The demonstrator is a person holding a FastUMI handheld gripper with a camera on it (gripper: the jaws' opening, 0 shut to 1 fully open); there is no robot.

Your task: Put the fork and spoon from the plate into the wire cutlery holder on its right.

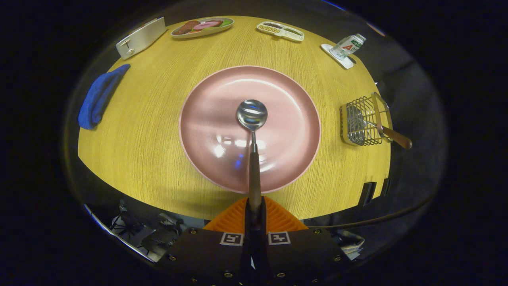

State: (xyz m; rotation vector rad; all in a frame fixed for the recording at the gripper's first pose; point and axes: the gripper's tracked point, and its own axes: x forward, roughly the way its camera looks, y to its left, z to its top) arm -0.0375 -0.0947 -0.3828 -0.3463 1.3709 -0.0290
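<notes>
gripper (254, 206) clamped tight on spoon (252, 131) handle, bowl out over plate (206, 119) | fork (391, 135) already sits in wire cutlery holder (359, 121), right of plate | risk: long lever, spoon could pivot in grip or snag wire rim/fork on entry

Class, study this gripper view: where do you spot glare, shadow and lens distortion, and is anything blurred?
Gripper view: bright lamp glare on the pink plate and in the spoon bowl; a soft shadow crosses the plate left of the spoon; fisheye distortion bows the table edges and tilts the wire cutlery holder; the gripper, shut on the spoon handle, looks slightly soft up close.
</notes>
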